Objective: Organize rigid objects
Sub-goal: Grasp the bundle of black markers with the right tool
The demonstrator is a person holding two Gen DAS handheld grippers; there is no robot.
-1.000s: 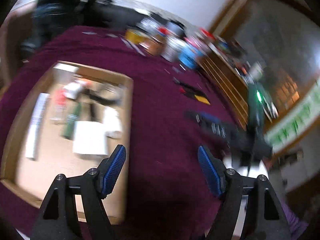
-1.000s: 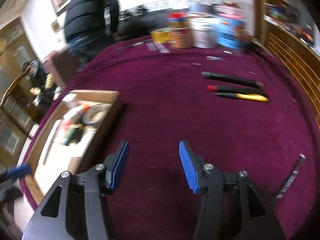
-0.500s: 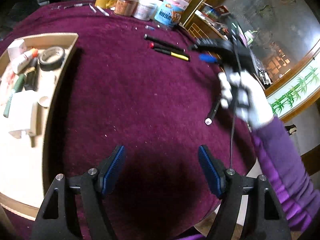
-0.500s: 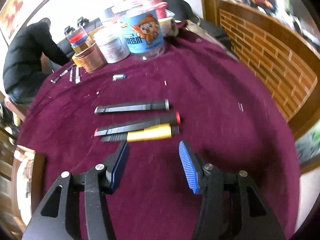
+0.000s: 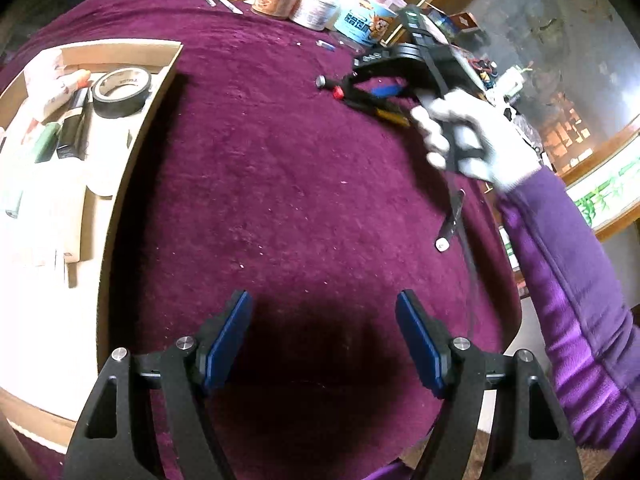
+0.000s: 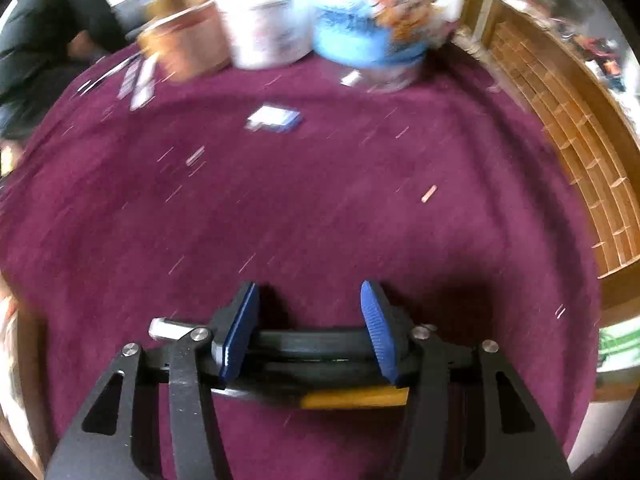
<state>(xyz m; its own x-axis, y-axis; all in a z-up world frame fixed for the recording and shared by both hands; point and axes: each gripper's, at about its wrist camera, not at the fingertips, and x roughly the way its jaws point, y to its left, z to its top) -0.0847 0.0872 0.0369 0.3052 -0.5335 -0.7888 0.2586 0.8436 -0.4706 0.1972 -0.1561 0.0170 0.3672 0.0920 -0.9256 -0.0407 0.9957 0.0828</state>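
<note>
Three long tools lie side by side on the maroon cloth: a black one with a silver end (image 6: 312,342), a black one with a red tip (image 5: 339,92) and a black-and-yellow one (image 6: 356,400). My right gripper (image 6: 308,334) is open and straddles the black tool with the silver end, jaws low on either side of it. In the left wrist view the right gripper (image 5: 380,90) is held by a white-gloved hand over these tools. My left gripper (image 5: 324,344) is open and empty above bare cloth. Another dark tool (image 5: 450,224) lies near the right edge.
A wooden tray (image 5: 132,152) at the left holds a tape roll (image 5: 120,92), tubes and boxes. Jars and tubs (image 5: 320,0) stand along the far edge, also in the right wrist view (image 6: 276,20). A small blue-white piece (image 6: 274,118) lies on the cloth. A wooden ledge (image 6: 568,128) runs on the right.
My right gripper has moved forward and down over the three tools, and its jaws now straddle the black one. My left gripper has stayed open and shifted only slightly.
</note>
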